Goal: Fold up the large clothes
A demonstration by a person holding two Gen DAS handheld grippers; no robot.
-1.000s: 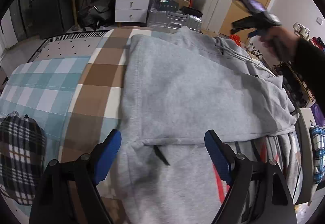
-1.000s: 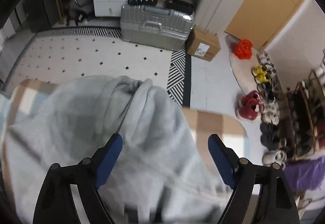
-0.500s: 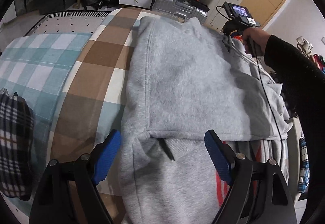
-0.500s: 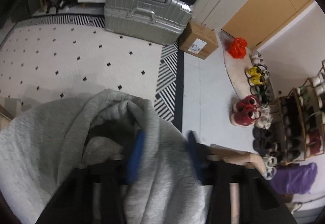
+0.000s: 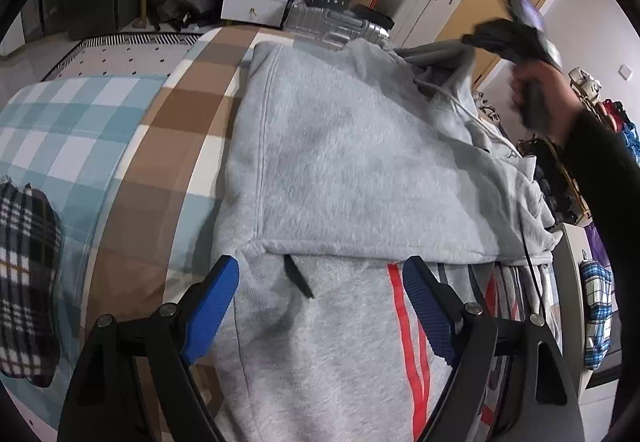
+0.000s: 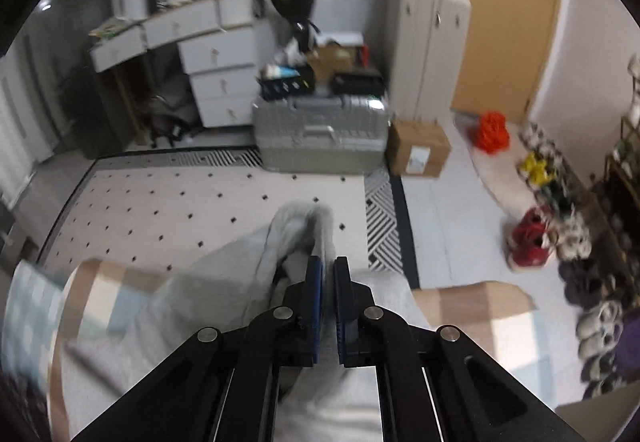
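Note:
A large grey hoodie [image 5: 352,161] lies folded on a checked bedspread [image 5: 120,145], over grey trousers with red stripes [image 5: 404,342]. My left gripper [image 5: 320,302] is open and empty, hovering above the hoodie's lower hem. My right gripper [image 6: 328,274] is shut on the hoodie's hood [image 6: 300,226] and holds that fabric lifted off the bed. In the left wrist view the right gripper [image 5: 476,41] shows at the far end of the hoodie, held by a hand, with the hood raised.
A dark plaid garment [image 5: 24,274] lies at the bed's left edge. Beyond the bed stand a silver suitcase [image 6: 320,133], a cardboard box [image 6: 420,149], white drawers [image 6: 216,81] and shoes [image 6: 532,238] on the floor.
My right gripper closed on the hood and lifted it up and back. The left gripper stayed open over the hem and tilted slightly.

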